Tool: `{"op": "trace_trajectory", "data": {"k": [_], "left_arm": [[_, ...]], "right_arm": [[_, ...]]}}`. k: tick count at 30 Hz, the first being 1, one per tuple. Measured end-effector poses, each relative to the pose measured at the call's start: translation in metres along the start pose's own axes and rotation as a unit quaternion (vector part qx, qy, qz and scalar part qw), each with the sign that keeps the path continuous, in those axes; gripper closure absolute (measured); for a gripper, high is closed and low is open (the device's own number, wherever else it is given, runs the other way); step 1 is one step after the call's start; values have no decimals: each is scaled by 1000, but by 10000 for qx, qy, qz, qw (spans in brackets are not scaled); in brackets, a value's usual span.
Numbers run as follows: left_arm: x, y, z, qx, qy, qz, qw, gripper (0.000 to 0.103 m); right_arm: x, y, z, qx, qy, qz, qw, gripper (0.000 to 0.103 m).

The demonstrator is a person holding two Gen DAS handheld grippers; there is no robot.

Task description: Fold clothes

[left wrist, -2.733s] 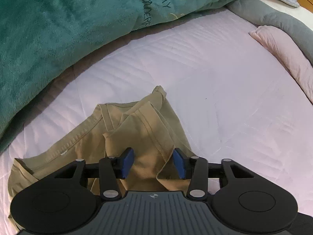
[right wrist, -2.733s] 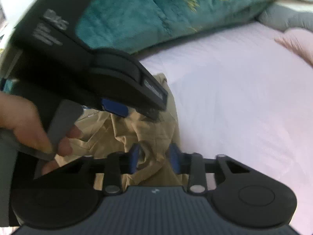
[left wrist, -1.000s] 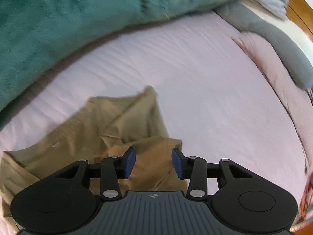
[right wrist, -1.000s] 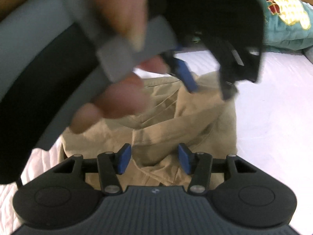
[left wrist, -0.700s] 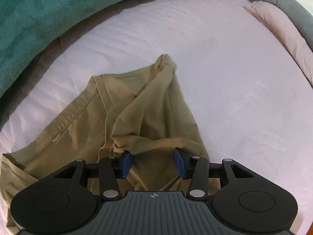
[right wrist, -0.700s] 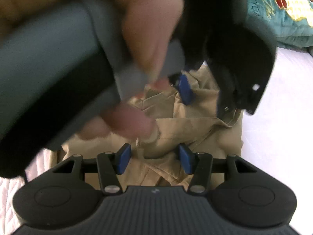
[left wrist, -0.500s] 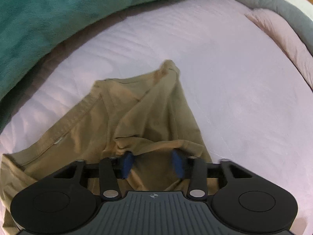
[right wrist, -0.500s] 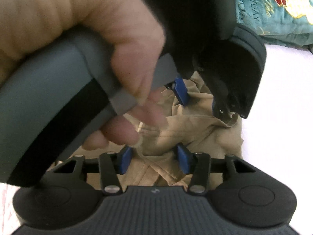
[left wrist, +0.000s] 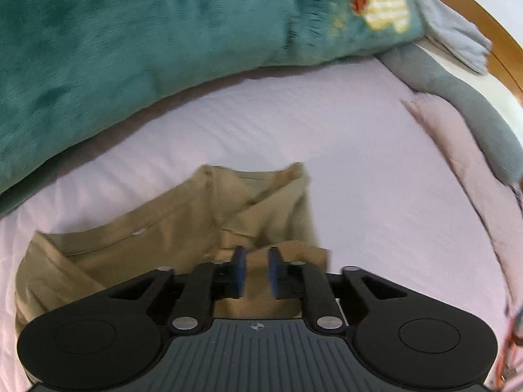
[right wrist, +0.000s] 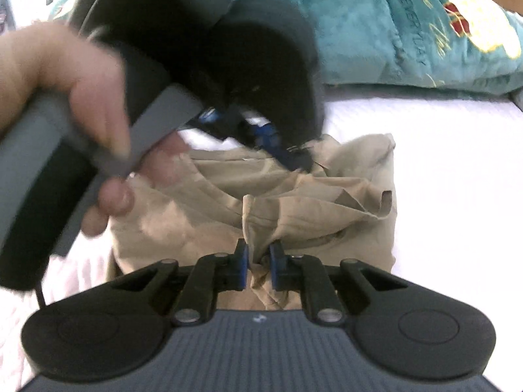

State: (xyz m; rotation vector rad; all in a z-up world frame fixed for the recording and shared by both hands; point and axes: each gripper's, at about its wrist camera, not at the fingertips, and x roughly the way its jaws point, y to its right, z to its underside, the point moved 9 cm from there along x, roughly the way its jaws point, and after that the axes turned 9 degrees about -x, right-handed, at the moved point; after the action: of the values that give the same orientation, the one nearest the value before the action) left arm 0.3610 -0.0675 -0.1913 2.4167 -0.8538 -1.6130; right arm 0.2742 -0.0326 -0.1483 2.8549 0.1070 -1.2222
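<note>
- Two grips hold one tan shirt (left wrist: pixel 170 238), which lies rumpled on the pale pink sheet (left wrist: pixel 376 170) with its collar band toward the teal blanket (left wrist: pixel 130 32) and its near part bunched in loose folds.
- Our right gripper (right wrist: pixel 258 266) has its blue pads (right wrist: pixel 242 263) drawn in tight on a gathered ridge of the cloth, which puckers upward between them.
- Our left gripper (left wrist: pixel 255 272) stands narrowed over a flap of the same cloth; from its own view we judge it pinching that flap, though a sliver of gap shows and the frame is blurred.
- In the right wrist view the left gripper (right wrist: pixel 278 150) sits at the far folds, held by a hand (right wrist: pixel 81 98).
- To fold well, we should lift both pinches level and together, so the held edge comes up straight, not twisted.
- We judge the bunching as the main risk: extra layers caught in either pinch would drag a crease across.
- Beyond the shirt, a grey bolster (left wrist: pixel 474 104) lines the right edge, well apart.
</note>
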Motion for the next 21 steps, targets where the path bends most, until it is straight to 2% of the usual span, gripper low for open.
{"op": "trace_trajectory", "data": {"k": [1,3,6,8,9,12,14,16,17,19,20,21], "left_arm": [[-2,6,0,85,-86,90,9999,63],[2,26,2,595,-198,54,9980,51],[21,47,16,1443,-600,-267,9874,49],[31,53,26,1706,-813,-349,9814,49],[38,54,31,1768,-896,-454,9791,49],[51,47,33,1818,-884,-867,9755,49],[59,39,34,1678,-897,-961,9770,49],[62,35,34,1583,-816,-966,9793,48],[63,34,34,1564,-743,-941,9804,48],[59,29,33,1385,-617,-903,9843,58],[56,26,31,1269,-555,-863,9866,64],[53,23,29,1101,-490,-794,9895,77]], "right_arm": [[-1,-1,-1,-49,38,-13,10000,89],[-3,-18,6,-376,-16,-44,9993,89],[5,-26,18,-468,-237,18,9986,86],[9,-24,25,-393,-495,-2,9980,79],[10,-23,28,-352,-616,-17,9975,77],[2,-19,29,-303,-517,-14,9982,69],[0,-18,30,-346,-437,3,9984,64],[3,-19,33,-388,-416,-11,9984,64],[5,-19,35,-388,-420,-15,9984,64],[7,-19,37,-360,-397,-31,9986,64],[8,-19,37,-338,-381,-43,9987,64],[8,-18,38,-319,-374,-55,9988,64]]}}
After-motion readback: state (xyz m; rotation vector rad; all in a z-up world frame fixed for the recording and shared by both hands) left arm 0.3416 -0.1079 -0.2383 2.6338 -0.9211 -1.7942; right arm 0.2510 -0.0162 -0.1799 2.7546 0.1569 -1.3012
